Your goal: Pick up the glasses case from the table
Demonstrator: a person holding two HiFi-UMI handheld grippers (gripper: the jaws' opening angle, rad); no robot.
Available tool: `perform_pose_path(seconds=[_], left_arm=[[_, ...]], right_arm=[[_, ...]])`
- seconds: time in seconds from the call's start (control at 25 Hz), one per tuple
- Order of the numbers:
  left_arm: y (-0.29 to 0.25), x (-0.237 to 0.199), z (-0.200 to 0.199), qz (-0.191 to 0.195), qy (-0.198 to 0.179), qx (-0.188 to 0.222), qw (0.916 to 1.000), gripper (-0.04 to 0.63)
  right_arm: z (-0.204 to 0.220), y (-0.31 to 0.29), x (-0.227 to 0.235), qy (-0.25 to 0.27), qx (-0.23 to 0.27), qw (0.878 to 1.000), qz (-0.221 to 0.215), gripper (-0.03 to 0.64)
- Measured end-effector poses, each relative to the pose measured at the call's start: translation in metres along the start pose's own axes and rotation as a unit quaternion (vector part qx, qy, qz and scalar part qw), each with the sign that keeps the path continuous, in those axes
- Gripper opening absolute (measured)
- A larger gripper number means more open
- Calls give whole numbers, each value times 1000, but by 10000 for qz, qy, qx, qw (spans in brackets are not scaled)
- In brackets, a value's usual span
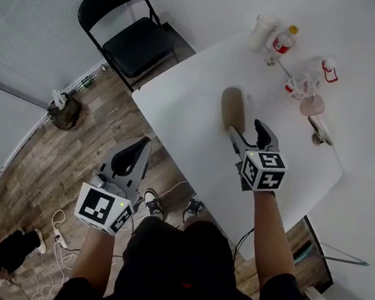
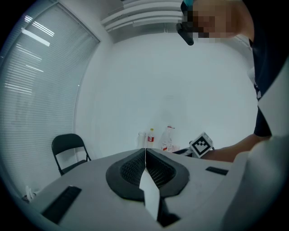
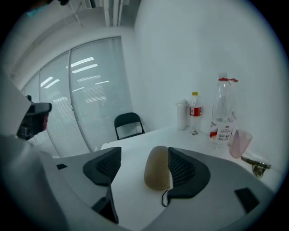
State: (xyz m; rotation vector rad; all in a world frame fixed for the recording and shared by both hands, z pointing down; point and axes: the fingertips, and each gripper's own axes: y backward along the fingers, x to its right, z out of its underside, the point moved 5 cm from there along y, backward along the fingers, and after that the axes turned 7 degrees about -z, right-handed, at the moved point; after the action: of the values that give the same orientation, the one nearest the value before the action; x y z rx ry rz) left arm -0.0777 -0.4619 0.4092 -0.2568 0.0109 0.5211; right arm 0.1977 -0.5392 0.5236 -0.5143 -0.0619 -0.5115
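The tan, oval glasses case (image 1: 233, 106) lies on the white table (image 1: 181, 102), near its middle. My right gripper (image 1: 247, 131) hovers just at the case's near end and is open. In the right gripper view the case (image 3: 157, 168) lies between the spread jaws of the right gripper (image 3: 143, 166), close against the right-hand pad (image 3: 184, 169), with a wide gap to the other pad. My left gripper (image 1: 131, 161) is shut with nothing in it, off the table's near-left edge above the wooden floor. The left gripper (image 2: 145, 166) shows its pads pressed together.
At the table's far end stand a white cup (image 1: 263, 31), a small red-labelled bottle (image 1: 284, 41), a clear bottle (image 1: 306, 78), a pink cup (image 1: 312, 105) and a metal piece (image 1: 320, 134). A black folding chair (image 1: 131, 34) stands beyond the table's left corner. Cables (image 1: 58, 231) lie on the floor.
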Motion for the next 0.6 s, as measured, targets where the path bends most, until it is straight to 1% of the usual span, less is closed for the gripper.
perform_pose_path(seconds=[0.08, 0.2, 0.32, 0.4, 0.6], left_arm=[[4, -5, 4, -29, 34, -62, 10000, 23], [4, -13, 11, -90, 78, -119, 9999, 23], [2, -17, 22, -129, 135, -243, 9995, 23], [3, -17, 30, -116, 144, -347, 9992, 23], [5, -26, 46, -201, 221, -533, 9981, 23]], right_arm=[[12, -24, 8, -110, -313, 9994, 87, 341], [20, -59, 20, -100, -713, 9974, 102, 362], [30, -91, 32, 324, -1254, 9913, 215, 362], [38, -109, 41, 428, -1557, 9864, 305, 364], [48, -139, 60, -22, -1910, 9803, 504, 371]])
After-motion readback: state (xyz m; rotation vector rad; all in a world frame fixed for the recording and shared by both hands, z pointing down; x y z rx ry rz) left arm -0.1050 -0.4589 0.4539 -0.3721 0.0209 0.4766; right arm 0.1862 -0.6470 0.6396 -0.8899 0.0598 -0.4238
